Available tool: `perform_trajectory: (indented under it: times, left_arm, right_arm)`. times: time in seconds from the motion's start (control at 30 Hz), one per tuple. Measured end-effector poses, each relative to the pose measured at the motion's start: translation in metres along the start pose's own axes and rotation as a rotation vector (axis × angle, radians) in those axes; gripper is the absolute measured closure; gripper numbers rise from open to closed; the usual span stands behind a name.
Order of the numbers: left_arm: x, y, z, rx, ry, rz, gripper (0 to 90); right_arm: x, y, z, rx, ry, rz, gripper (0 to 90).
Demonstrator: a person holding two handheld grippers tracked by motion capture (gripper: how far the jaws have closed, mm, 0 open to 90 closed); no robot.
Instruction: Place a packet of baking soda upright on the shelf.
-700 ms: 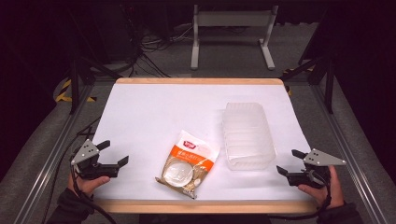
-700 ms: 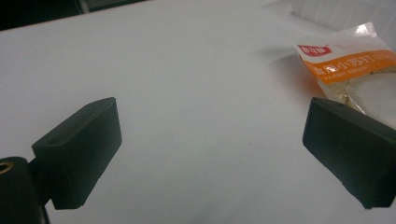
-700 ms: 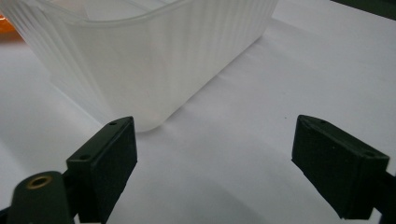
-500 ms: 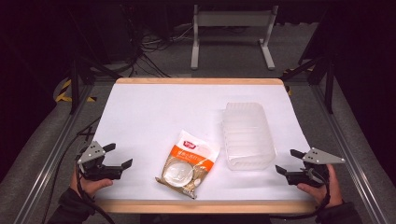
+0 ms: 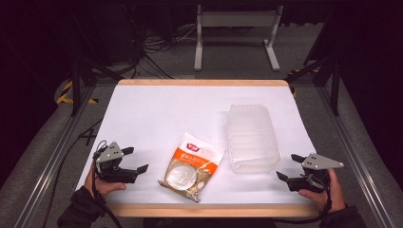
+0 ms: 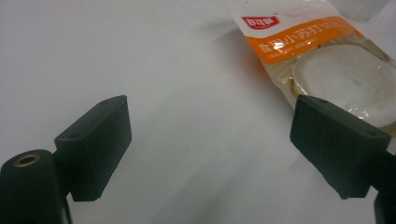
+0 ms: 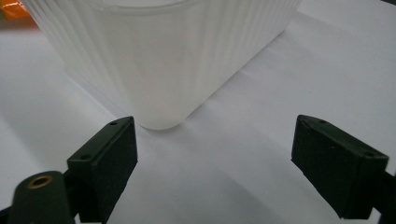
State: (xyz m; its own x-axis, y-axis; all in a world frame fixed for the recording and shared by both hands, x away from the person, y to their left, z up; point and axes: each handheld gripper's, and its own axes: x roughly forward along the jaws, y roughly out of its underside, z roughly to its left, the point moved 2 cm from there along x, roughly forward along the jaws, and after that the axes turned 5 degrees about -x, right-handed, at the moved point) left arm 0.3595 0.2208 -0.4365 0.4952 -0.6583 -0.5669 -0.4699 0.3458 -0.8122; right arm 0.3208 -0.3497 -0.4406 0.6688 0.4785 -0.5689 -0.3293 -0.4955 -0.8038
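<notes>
1. High view: the snack packet (image 5: 191, 165), clear film with an orange band and a round pale cake inside, lies flat on the white table (image 5: 157, 114) near the front edge, roughly midway between the two hands. Nothing touches it.
2. Just to its right, apart from it, stands the ribbed translucent plastic container (image 5: 252, 137), long axis running away from the person. I cannot tell from above whether it sits mouth up or mouth down.
3. Left gripper (image 5: 134, 160): held low over the table to the left of the packet, jaws spread wide, nothing between them. In the left gripper view the packet (image 6: 327, 65) lies ahead and to the right of the jaw line, so the tool is near it but not lined up.
4. Right gripper (image 5: 290, 167): jaws likewise released and empty, near the container's front right corner. In the right gripper view that rounded corner of the container (image 7: 163, 56) sits just ahead of the jaws, not between them.
5. Judgement on step: opening approach; neither item is gripped yet.
6. Judgement on next move: the left tool needs to swing right and drop until one packet edge lies between the jaws, then close. Thin film lying flat calls for a low, shallow entry. The right tool may need to steady the container's rim.
</notes>
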Motion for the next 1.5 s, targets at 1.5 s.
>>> perform_trajectory:
  times: [1.5]
  left_arm:
    - [0.146, -0.075, -0.018, -0.114, 0.342, 0.300, 37.8]
  right_arm:
    - [-0.003, 0.007, 0.004, 0.013, -0.024, 0.012, 15.2]
